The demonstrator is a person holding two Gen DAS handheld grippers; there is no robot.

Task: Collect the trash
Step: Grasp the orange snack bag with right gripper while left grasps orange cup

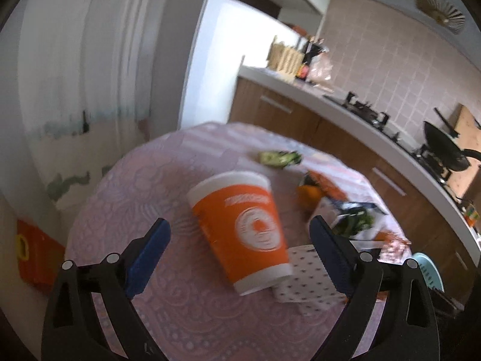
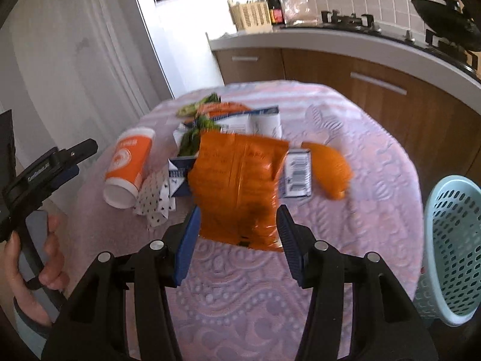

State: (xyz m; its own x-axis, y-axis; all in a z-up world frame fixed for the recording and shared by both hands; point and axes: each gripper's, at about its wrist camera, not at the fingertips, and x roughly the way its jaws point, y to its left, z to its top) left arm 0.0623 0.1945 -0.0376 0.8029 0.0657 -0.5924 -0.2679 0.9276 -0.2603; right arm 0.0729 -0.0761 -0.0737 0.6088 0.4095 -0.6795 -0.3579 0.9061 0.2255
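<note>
Left wrist view: my left tool stands with its jaws wide apart and nothing between the pads. The paper cup, orange with white ends, lies on its side on the counter just ahead of the fingertips, its rim pointing away from me. A spotted napkin lies against the cup's base. Further back are green scraps and other litter, blurred. I judge this hand to be lining up on the cup, not yet gripping.

Right wrist view: my right tool is clamped on an orange wrapper, both pads pressing on its lower part, the bag lifted clear of the counter. Beneath it lie a flattened carton and an orange peel. A pale blue basket stands at the counter's right edge. The hand holding the left tool shows at far left.

Step in hand: carrying the wrapper to the bin. Next move calls for swinging right over the basket's mouth before releasing; the left must straddle the cup's body and close gently, as thin paper likely crushes.
</note>
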